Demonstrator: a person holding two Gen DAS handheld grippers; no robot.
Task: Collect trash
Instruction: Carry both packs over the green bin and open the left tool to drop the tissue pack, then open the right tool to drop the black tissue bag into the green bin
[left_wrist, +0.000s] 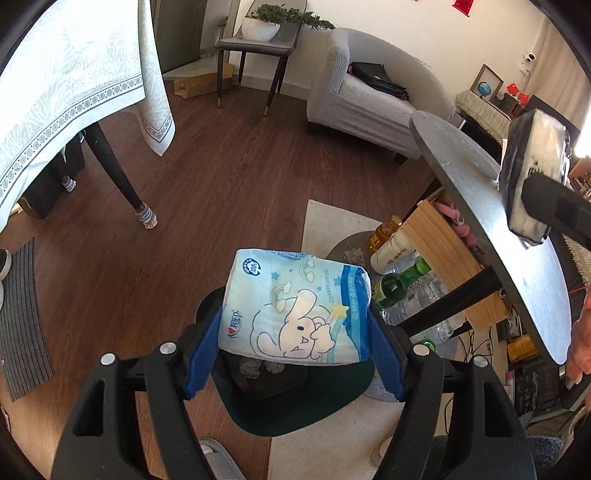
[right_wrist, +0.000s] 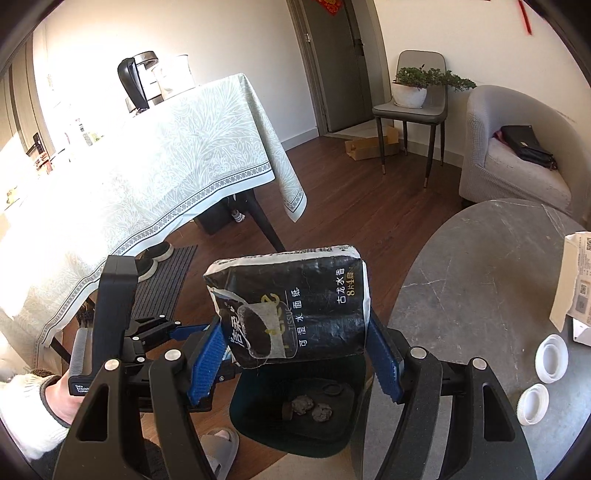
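Left wrist view: the left hand-held gripper (left_wrist: 295, 354) has its blue pads pressed on both sides of a light-blue cartoon tissue pack (left_wrist: 295, 310), holding it right above the dark green trash bin (left_wrist: 295, 413) on the floor. Only this view shows the bottles by the round bench (left_wrist: 517, 236): one yellow bottle (left_wrist: 386, 230), one green (left_wrist: 406, 280), one clear (left_wrist: 424, 306).

Right wrist view: the right hand-held gripper (right_wrist: 295, 354) clamps one black tissue pack (right_wrist: 291, 306), tilted, over the same bin (right_wrist: 295, 435). Only this side shows two crumpled wads (right_wrist: 312, 408) lying in the bin's bottom, two white lids (right_wrist: 543, 376) on the bench (right_wrist: 480, 258), and a torn paper package (right_wrist: 576, 280) at its edge. The other gripper's handle sits at left, gripped by a hand (right_wrist: 61, 398) in a white sleeve.
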